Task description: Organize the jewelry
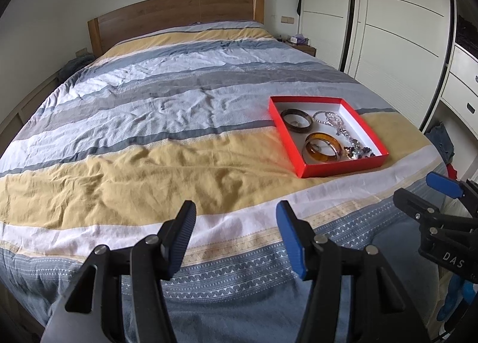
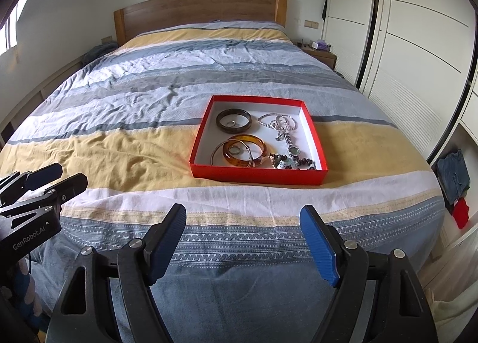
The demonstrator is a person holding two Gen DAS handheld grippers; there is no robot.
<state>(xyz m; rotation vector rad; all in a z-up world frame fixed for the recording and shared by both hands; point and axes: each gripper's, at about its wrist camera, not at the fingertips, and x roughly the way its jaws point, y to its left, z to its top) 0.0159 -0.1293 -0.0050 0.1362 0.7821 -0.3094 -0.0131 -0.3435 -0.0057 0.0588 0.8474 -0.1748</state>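
Since both the left gripper [image 1: 236, 235] and right gripper [image 2: 243, 238] hang empty with jaws apart, I should approach the red box [image 2: 257, 174] slowly, picking one bangle [image 2: 243, 149].

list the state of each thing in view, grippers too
red box: open, no lid, flat on the bed
dark bangle: lying flat in the box, a ring inside it
amber bangle: in the box
watch: in the box
left gripper: open, empty
right gripper: open, empty
wardrobe doors: closed
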